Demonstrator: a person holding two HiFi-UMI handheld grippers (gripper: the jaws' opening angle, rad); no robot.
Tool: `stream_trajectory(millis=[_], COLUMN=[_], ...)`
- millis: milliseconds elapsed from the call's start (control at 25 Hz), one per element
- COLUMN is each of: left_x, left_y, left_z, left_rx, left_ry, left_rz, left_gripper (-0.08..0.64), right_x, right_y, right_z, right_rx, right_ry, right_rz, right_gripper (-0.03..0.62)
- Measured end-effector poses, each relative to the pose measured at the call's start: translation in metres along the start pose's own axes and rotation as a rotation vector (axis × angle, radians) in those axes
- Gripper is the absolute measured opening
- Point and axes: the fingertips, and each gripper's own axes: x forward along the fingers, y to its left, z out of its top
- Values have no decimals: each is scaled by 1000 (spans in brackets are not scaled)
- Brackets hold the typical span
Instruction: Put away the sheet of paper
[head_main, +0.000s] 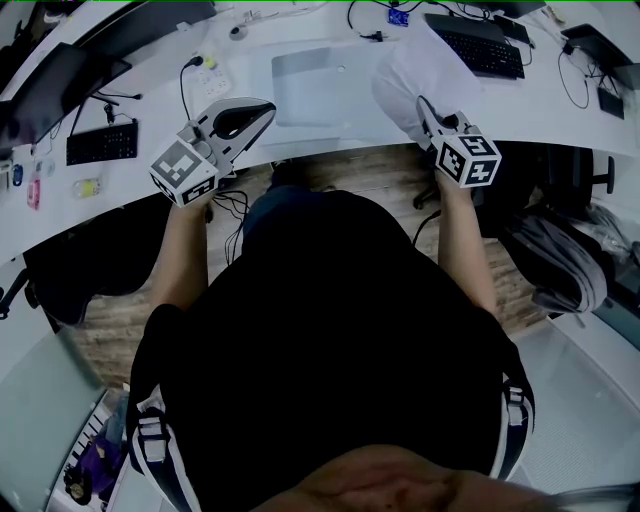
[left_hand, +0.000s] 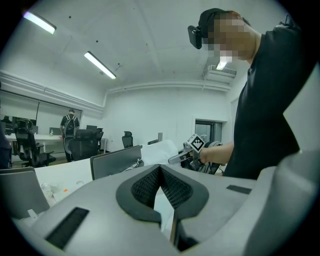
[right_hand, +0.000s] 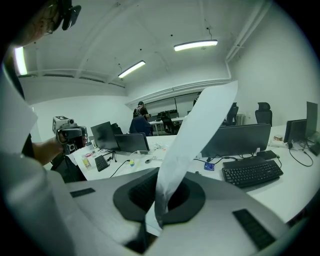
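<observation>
The white sheet of paper (head_main: 412, 80) hangs over the white desk (head_main: 560, 110) at the right, curling up and away from my right gripper (head_main: 426, 106). In the right gripper view the sheet (right_hand: 200, 130) rises from between the black pads, and my right gripper (right_hand: 160, 200) is shut on its lower edge. My left gripper (head_main: 266, 108) is held at the desk's near edge to the left, apart from the paper. Its pads meet at the tips (left_hand: 160, 167) with nothing seen between them. From the left gripper view the sheet (left_hand: 161, 149) and the right gripper (left_hand: 175, 159) show ahead.
A clear plastic folder (head_main: 305, 85) lies on the desk between the two grippers. A black keyboard (head_main: 482, 45) sits at the back right, a small keyboard (head_main: 100, 142) and a power strip (head_main: 210, 75) at the left. A grey backpack (head_main: 560, 255) rests at the right.
</observation>
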Motion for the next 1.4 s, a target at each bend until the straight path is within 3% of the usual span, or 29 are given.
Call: stream_trajectory(millis=[1400], left_x=[5], left_y=[99], left_z=[-18], left_rx=[-40], left_ry=[14], left_rz=[-60], left_gripper=[20], right_x=[74], right_y=[1], right_z=[1], right_rx=[81], right_ry=[90], right_rz=[-11], right_gripper=[15])
